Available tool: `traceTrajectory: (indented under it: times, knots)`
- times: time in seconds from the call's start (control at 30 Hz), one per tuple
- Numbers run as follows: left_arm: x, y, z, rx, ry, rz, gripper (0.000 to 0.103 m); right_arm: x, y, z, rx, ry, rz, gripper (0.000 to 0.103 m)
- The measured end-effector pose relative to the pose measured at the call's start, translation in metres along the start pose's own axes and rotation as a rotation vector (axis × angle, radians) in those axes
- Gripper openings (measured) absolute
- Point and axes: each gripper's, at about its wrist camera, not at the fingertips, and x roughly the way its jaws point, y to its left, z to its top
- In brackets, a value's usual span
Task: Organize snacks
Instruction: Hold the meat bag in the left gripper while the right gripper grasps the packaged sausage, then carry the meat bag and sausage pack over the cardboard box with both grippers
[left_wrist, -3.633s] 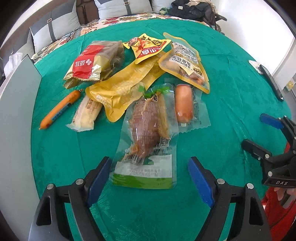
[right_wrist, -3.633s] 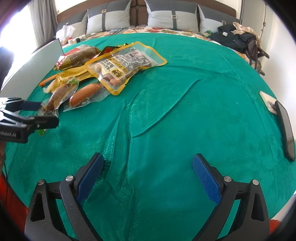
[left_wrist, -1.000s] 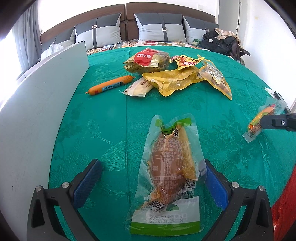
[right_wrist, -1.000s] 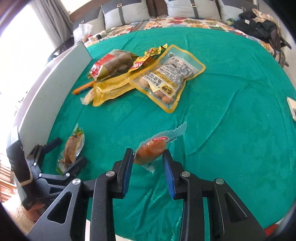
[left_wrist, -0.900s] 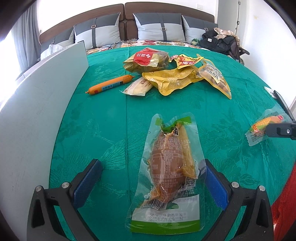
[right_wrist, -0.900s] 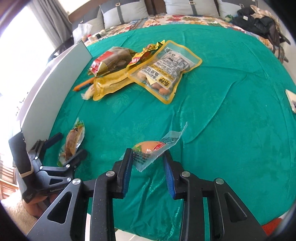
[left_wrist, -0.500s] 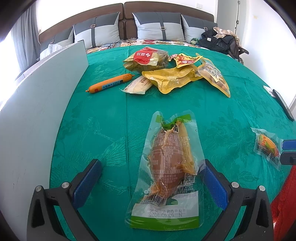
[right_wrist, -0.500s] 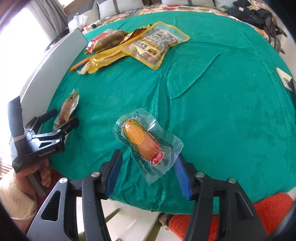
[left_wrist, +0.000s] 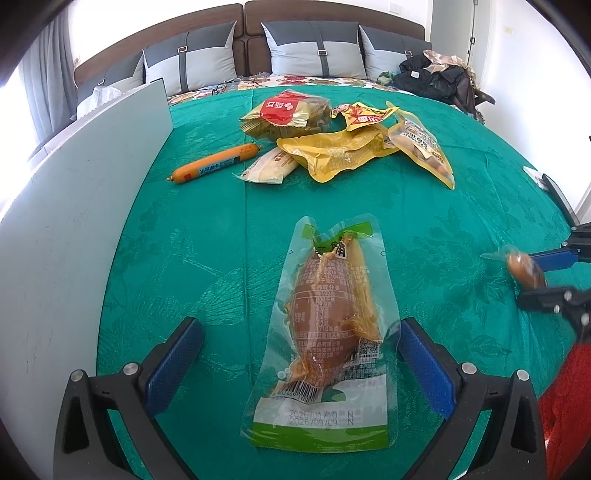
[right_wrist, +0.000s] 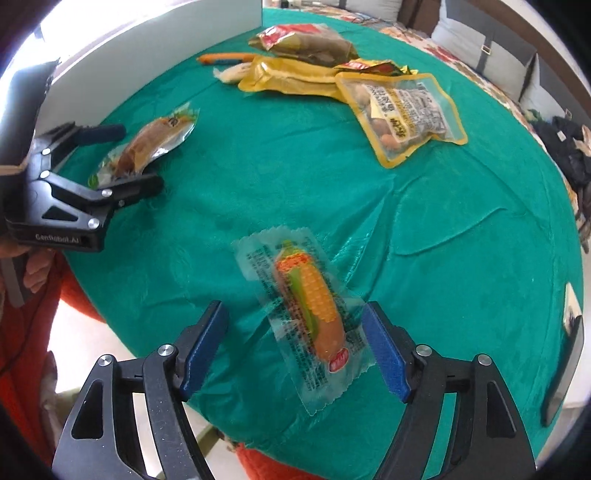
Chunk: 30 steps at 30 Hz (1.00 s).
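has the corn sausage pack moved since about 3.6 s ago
Yes. The corn sausage pack has left the snack pile at the far side and now lies on the green cloth near its front edge, between the right gripper's fingers.

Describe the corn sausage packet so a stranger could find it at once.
On the green tablecloth, look at the near edge, away from the snack pile. The corn sausage packet lies alone between the right gripper's open jaws: clear wrapper, a yellow corn print.

The clear vacuum pack (left_wrist: 325, 343) reads "2026/01/10" and "2026/09/09".
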Motion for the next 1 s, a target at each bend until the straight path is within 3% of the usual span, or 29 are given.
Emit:
traceTrajectory:
  times: [0.03, 0.1, 0.17, 0.2, 0.33, 0.47, 0.7, 1.0]
  knots:
    - [0.000, -0.001, 0.000, 0.002, -0.002, -0.003, 0.103, -0.003, -0.008, 0.002, 0.048, 0.007, 0.014, 0.026]
    - [0.001, -0.002, 0.002, 0.007, 0.000, -0.008, 0.101, -0.013, -0.018, 0.000, 0.100, 0.009, 0.023, 0.025]
    - [-0.003, -0.005, 0.006, 0.015, -0.017, -0.023, 0.078, -0.020, -0.027, -0.006, 0.157, -0.002, 0.045, 0.023]
    - [-0.005, -0.007, 0.009, 0.022, -0.017, -0.025, 0.061, -0.025, -0.035, -0.010, 0.218, -0.020, 0.095, 0.023]
    - [-0.006, -0.003, 0.009, 0.007, -0.008, -0.038, 0.059, -0.043, -0.055, -0.023, 0.400, -0.109, 0.204, 0.022]
    - [-0.012, 0.006, 0.008, -0.048, -0.002, -0.080, 0.059, -0.052, -0.056, -0.025, 0.471, -0.161, 0.255, 0.022]
    - [-0.046, 0.024, 0.019, -0.188, -0.065, -0.245, 0.059, -0.048, -0.029, -0.016, 0.406, -0.169, 0.232, 0.023]
    - [-0.077, 0.024, 0.029, -0.240, -0.078, -0.311, 0.059, -0.045, 0.000, -0.010, 0.312, -0.158, 0.198, 0.023]
